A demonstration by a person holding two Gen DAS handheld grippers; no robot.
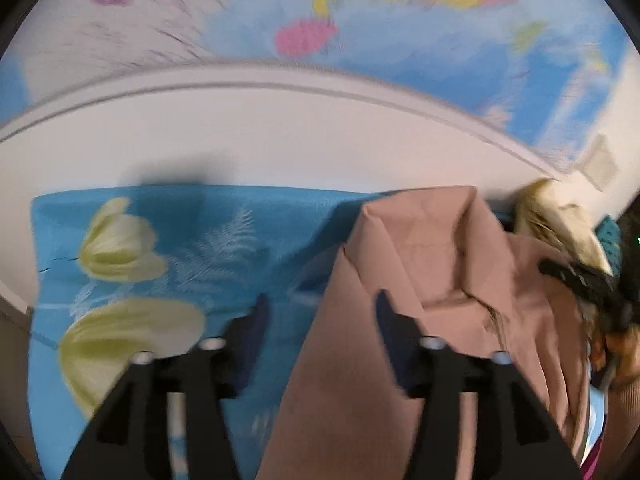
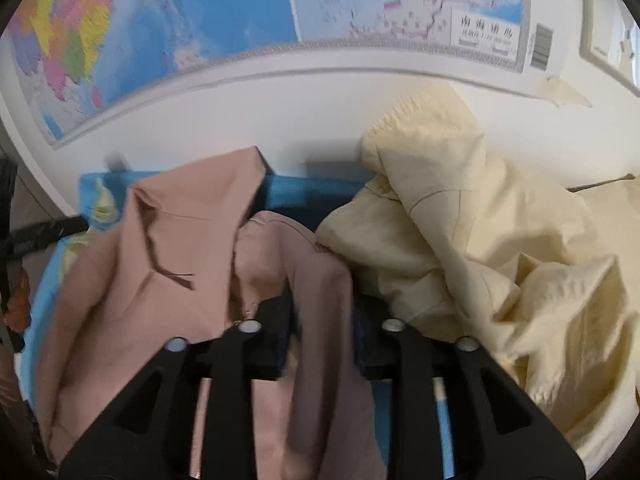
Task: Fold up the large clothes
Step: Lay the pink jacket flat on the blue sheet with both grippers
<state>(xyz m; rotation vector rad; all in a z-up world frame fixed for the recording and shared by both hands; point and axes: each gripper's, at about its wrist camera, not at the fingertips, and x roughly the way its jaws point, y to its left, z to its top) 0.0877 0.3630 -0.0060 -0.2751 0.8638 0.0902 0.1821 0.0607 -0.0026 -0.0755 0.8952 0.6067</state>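
Two garments are on record, and only my right view shows both in full: a dusty-pink jacket (image 2: 176, 264) lying crumpled on the blue floral sheet (image 2: 308, 192), and a cream-yellow jacket (image 2: 480, 248) heaped just beside it on the right, the two touching near the middle of the frame. My left view shows the pink jacket at length (image 1: 432, 280), its folded top edge close to the white wall (image 1: 280, 140), but catches only a blurred cream corner of the second garment at the far right edge.

My left gripper (image 1: 320, 320) has its fingers standing well apart. The left finger sits over bare sheet (image 1: 200, 248), the right finger over pink cloth; the pads press on nothing and nothing is gripped.

My right gripper (image 2: 324, 320) has its fingers partly open, with a ridge of the pink jacket running up between them. Whether the pads still pinch that ridge I cannot tell; the cloth hides the inner faces.

Only the left view shows the sheet's print: two pale yellow flowers (image 1: 120, 248) and one white fern frond. Only the right view shows two wall maps (image 2: 400, 8) sharply, one coloured, one mostly blue with a legend box. The left view renders the maps as blurred colour. Each view catches the other black gripper at its edge.
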